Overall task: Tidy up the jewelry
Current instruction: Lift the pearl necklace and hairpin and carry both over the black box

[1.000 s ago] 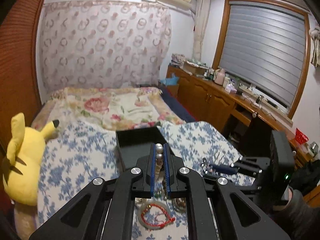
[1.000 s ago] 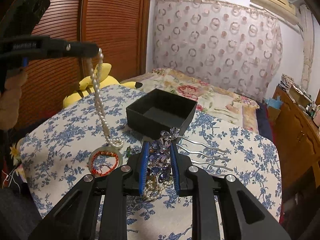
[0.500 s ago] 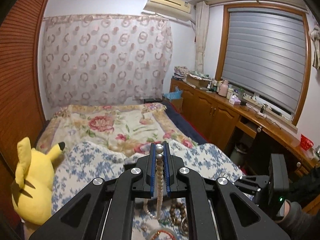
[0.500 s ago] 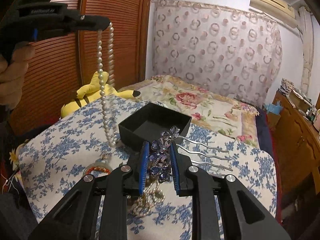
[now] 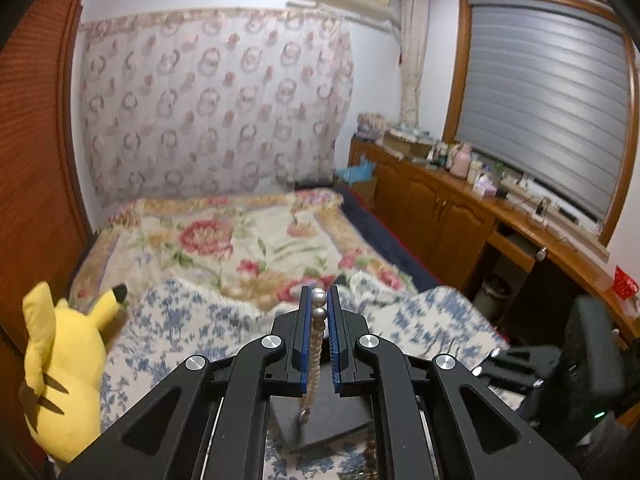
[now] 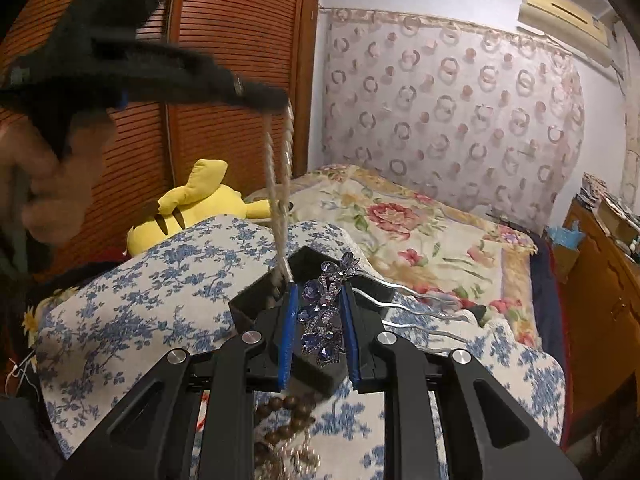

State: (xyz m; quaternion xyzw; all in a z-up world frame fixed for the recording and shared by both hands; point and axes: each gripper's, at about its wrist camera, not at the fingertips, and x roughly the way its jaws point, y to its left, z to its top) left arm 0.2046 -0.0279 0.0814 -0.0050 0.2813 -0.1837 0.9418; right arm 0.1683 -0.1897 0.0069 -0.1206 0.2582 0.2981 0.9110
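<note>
**Pearl strand held over the box, hair comb waiting**

On the left, the left hand-held gripper point(image 5: 319, 308) was pressed together on a pearl necklace point(image 5: 314, 354), pinched near its tip. The strand hung doubled below the jaws, its lower end dangling over the black box point(image 5: 324, 426), which lay directly beneath on the blue-flowered bedspread point(image 6: 132, 304). Seen from the right wrist view, the end of the strand seemed to reach into the box at its near-left corner, though blur left contact with the floor uncertain.

On the right, the right hand-held gripper point(image 6: 318, 320) was closed on a purple jewelled hair comb point(image 6: 324, 312), its silver prongs pointing out to the right, just above the box. Wooden beads point(image 6: 284, 412) and other pieces lay on the bedspread beneath that gripper.

The step in hand was judged to be depositing the necklace. The next move would call for lowering the strand so it coils inside the walls, then parting the jaws; the comb would follow.
</note>
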